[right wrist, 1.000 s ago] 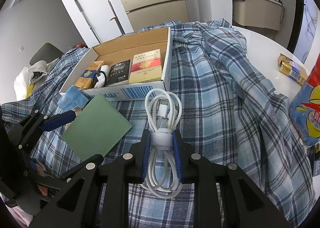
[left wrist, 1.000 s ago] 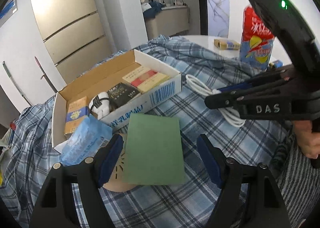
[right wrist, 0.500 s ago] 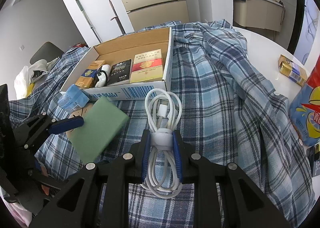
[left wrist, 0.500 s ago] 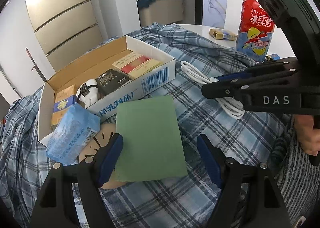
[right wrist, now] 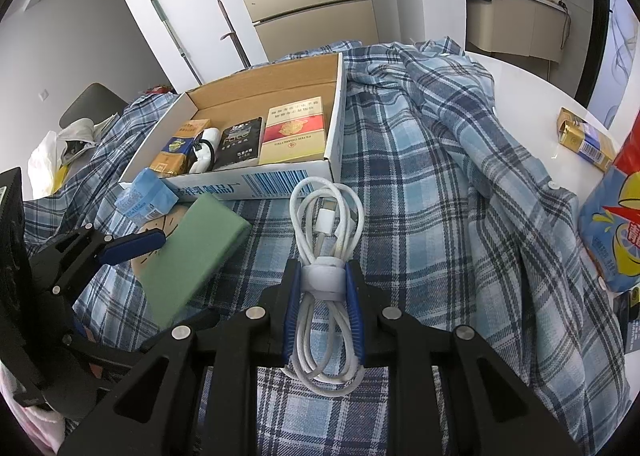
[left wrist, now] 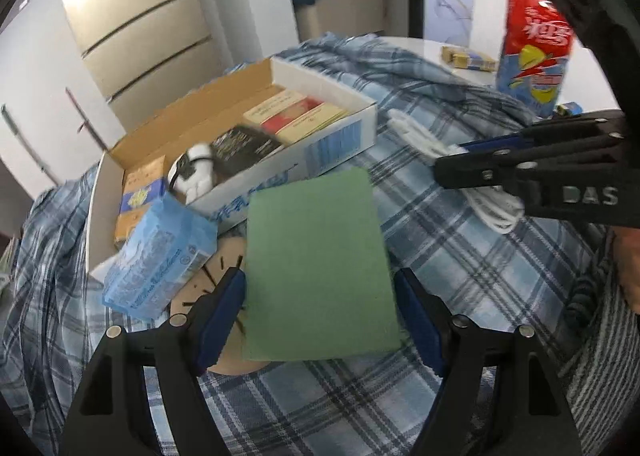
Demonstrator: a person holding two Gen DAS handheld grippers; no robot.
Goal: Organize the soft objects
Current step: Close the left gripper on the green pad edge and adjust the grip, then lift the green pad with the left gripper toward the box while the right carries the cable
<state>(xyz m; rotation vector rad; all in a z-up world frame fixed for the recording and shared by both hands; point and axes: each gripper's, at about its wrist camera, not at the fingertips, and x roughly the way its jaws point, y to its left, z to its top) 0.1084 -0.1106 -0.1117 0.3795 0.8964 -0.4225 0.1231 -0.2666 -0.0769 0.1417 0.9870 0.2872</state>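
Here, cable (right wrist: 326,240) in right tool (right wrist: 323,296).

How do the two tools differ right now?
The right tool is shut on the coiled white cable, pads pinching its strap; the left tool stands open around the green sponge, with a gap at the right pad. The cable is lifted; the sponge is not gripped. Both tools point down over the plaid cloth.

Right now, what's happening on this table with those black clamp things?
A person is tidying with a gripper in each hand. The right gripper is shut on a coiled white cable, held above the plaid cloth. The left gripper straddles a green sponge block near the open cardboard box; whether its pads press the block is unclear.
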